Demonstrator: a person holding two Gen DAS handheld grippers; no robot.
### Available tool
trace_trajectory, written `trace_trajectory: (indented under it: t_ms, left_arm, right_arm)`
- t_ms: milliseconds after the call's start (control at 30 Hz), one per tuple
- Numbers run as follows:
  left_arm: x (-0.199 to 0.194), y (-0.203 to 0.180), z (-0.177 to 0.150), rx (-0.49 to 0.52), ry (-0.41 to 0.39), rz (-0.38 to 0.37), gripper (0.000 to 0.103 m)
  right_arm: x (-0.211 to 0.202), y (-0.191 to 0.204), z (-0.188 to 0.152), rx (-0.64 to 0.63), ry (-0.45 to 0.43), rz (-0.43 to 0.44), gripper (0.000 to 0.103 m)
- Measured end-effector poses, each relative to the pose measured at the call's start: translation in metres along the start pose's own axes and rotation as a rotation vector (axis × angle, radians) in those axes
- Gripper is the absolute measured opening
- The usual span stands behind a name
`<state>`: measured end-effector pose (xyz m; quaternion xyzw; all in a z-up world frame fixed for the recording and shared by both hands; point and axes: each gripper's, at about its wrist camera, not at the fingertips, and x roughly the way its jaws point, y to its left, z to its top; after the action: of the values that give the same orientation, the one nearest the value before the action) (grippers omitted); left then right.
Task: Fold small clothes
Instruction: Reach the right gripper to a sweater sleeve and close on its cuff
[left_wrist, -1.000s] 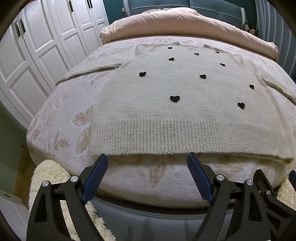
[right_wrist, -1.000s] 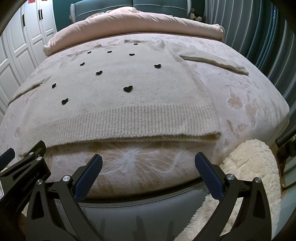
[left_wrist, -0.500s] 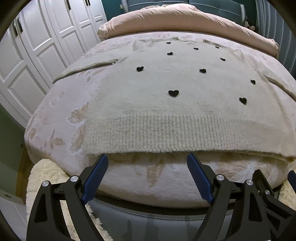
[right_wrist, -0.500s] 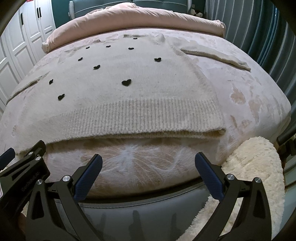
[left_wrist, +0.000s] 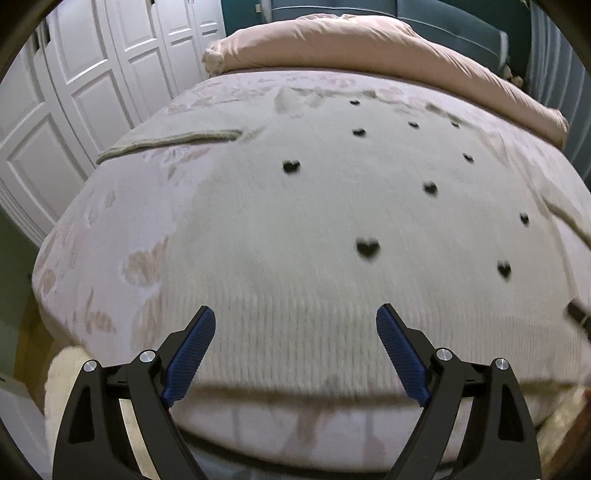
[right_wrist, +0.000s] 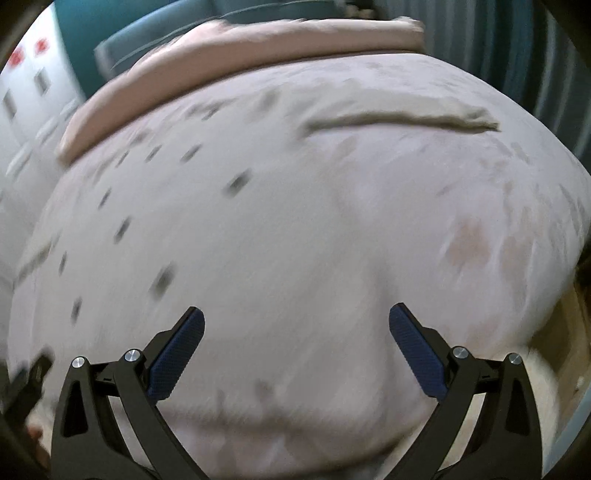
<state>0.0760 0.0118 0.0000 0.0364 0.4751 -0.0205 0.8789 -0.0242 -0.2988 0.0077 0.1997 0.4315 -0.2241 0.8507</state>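
Note:
A cream knit sweater (left_wrist: 332, 206) with small black hearts lies flat on the bed, hem towards me, sleeves spread to both sides. My left gripper (left_wrist: 295, 325) is open and empty, its blue pads over the ribbed hem (left_wrist: 295, 314) left of centre. My right gripper (right_wrist: 295, 325) is open and empty above the sweater's right lower part (right_wrist: 258, 240); this view is motion-blurred. The right sleeve (right_wrist: 399, 118) lies stretched out at the far right, the left sleeve (left_wrist: 166, 140) at the far left.
The bed has a pale floral cover (left_wrist: 110, 236) and a rolled pink duvet (left_wrist: 369, 48) at the head. White wardrobe doors (left_wrist: 74, 92) stand on the left. A fluffy white rug (left_wrist: 62, 373) lies at the bed's foot. Teal curtains (right_wrist: 517, 55) hang on the right.
Both grippers have moved forward and up over the bed; the hem that lay beyond the fingertips is now between and under them. The right view has swung right and blurred.

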Motion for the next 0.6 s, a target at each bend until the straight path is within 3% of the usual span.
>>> trace_trajectory:
  t_ms: [100, 233, 467, 533, 600]
  left_arm:
    - [0.011, 0.007, 0.022, -0.014, -0.003, 0.013, 0.086]
    - [0.026, 0.015, 0.045, -0.046, -0.005, -0.021, 0.086]
    - [0.052, 0.020, 0.070, -0.102, -0.012, -0.002, 0.085]
    - [0.058, 0.018, 0.074, -0.097, -0.016, 0.008, 0.084]
    - [0.063, 0.016, 0.077, -0.087, -0.016, 0.032, 0.078]
  right_arm:
    - [0.026, -0.060, 0.071, 0.108, -0.048, -0.022, 0.098]
    - [0.061, -0.133, 0.142, 0.259, -0.089, -0.035, 0.098]
    - [0.123, -0.237, 0.216, 0.531, -0.119, -0.061, 0.098]
    - [0.137, -0.251, 0.222, 0.583, -0.107, -0.073, 0.091]
    - [0.154, -0.263, 0.228, 0.629, -0.077, -0.082, 0.064]
